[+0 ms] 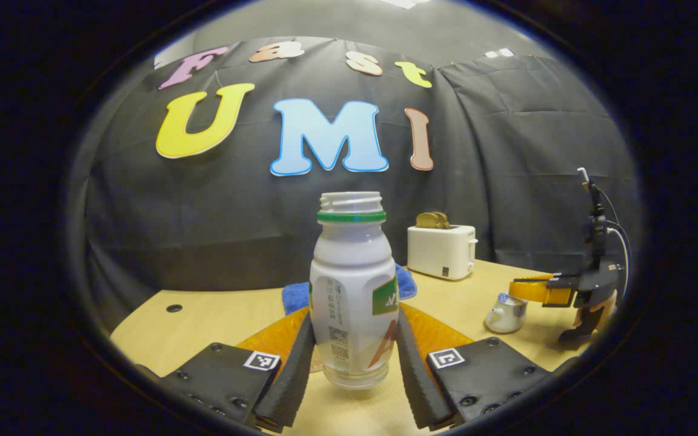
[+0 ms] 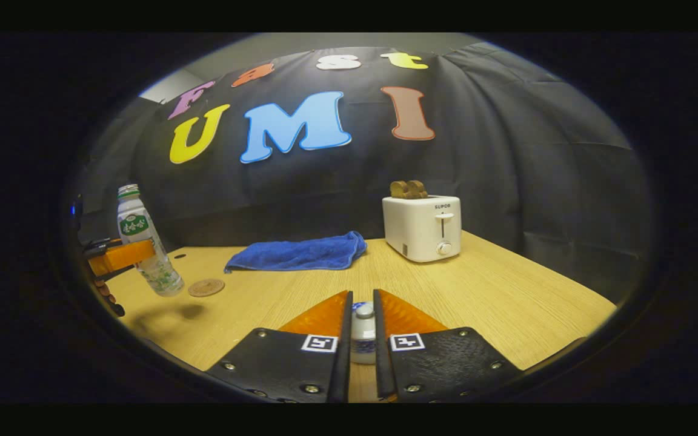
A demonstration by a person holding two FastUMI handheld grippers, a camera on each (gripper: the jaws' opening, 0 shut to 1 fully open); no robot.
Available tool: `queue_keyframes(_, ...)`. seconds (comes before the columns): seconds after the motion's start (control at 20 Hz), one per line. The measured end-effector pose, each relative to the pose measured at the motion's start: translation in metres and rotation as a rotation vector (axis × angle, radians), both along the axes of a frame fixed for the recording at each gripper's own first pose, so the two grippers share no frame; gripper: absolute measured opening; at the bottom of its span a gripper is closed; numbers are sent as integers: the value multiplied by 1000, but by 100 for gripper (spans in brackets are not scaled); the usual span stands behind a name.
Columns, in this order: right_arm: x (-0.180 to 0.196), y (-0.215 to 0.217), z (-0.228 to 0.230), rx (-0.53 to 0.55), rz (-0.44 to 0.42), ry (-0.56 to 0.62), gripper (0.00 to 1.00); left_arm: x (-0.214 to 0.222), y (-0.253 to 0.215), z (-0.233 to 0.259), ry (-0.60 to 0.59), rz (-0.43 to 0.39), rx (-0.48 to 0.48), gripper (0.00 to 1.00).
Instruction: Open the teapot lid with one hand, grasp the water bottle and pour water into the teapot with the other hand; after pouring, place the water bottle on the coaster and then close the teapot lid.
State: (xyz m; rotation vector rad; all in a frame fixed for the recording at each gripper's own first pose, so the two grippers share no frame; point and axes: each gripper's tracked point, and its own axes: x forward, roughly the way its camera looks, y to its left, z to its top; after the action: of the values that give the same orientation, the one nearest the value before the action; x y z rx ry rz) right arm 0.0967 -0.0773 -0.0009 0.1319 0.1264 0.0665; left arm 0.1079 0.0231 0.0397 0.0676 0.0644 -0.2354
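Water bottle, uncapped and upright, is clamped in the left gripper, raised off the table, well left of the teapot. Right gripper jaws are closed on the teapot lid.

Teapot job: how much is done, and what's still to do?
Done: the left gripper has the uncapped bottle lifted off the table. In hand: the right gripper is closed around the teapot lid's knob. I can't tell if the lid is off. Left: pouring, setting the bottle on the coaster, closing the lid.
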Motion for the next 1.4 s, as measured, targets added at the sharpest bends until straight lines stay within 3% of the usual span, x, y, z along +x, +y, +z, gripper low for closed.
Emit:
queue_keyframes(0.05, -5, 0, 8, 16, -8, -22, 4, 2, 4, 7, -11, 13, -14, 80)
queue_keyframes(0.15, -22, 8, 16, 28, 9, -39, 27, 9, 15, 17, -23, 44, -61, 80)
queue_keyframes(0.2, -28, 14, 11, 12, 28, -32, 62, 13, 22, 20, -26, 56, -86, 80)
queue_keyframes(0.4, -58, 41, 2, -49, 101, -13, 69, 48, 46, 24, -47, 93, -114, 80)
queue_keyframes(0.45, -62, 46, 0, -64, 113, -15, 69, 59, 51, 17, -25, 106, -112, 74)
queue_keyframes(0.7, -72, 54, -10, -67, 150, 18, 69, 97, 62, -42, 86, 141, -80, 78)
queue_keyframes(1.25, -72, 48, -18, -52, 142, 38, 69, 114, 70, -75, 130, 168, -84, 75)
queue_keyframes(1.3, -72, 48, -19, -53, 142, 40, 69, 114, 72, -78, 133, 175, -74, 81)
queue_keyframes(1.4, -72, 47, -18, -55, 140, 38, 69, 113, 70, -78, 133, 172, -60, 75)
